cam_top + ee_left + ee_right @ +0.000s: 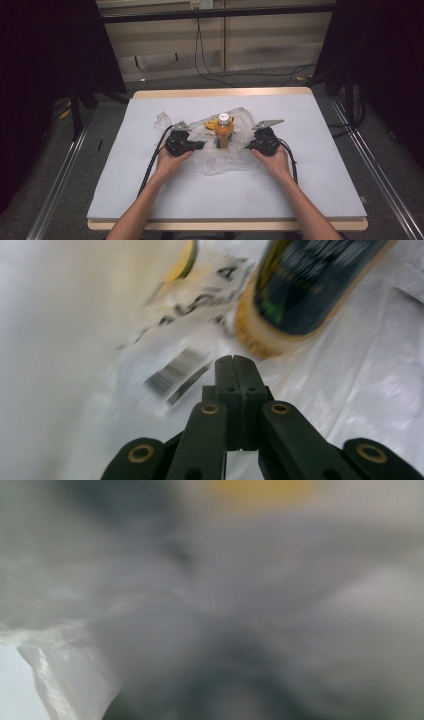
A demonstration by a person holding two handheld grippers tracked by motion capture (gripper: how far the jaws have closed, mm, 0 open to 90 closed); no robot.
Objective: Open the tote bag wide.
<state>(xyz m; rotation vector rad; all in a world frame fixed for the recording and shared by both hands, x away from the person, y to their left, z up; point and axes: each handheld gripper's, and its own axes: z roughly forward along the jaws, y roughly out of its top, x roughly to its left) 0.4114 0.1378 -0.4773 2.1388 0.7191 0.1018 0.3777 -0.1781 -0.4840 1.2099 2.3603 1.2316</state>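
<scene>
Grippers flank an orange bottle on a clear plastic bag, mid-desk toward the far edge.

The left gripper [200, 145] lies left of the bottle, its jaws pressed fully together over the plastic bag [220, 162], nothing visibly held. The orange bottle [224, 131], white-capped, stands upright on the bag. The right gripper [248, 145] sits just right of it against the bag; its own view is blurred, so I cannot tell its jaw opening.

One orange bottle [224, 131], one plastic bag [220, 159], two hand-held grippers.
</scene>
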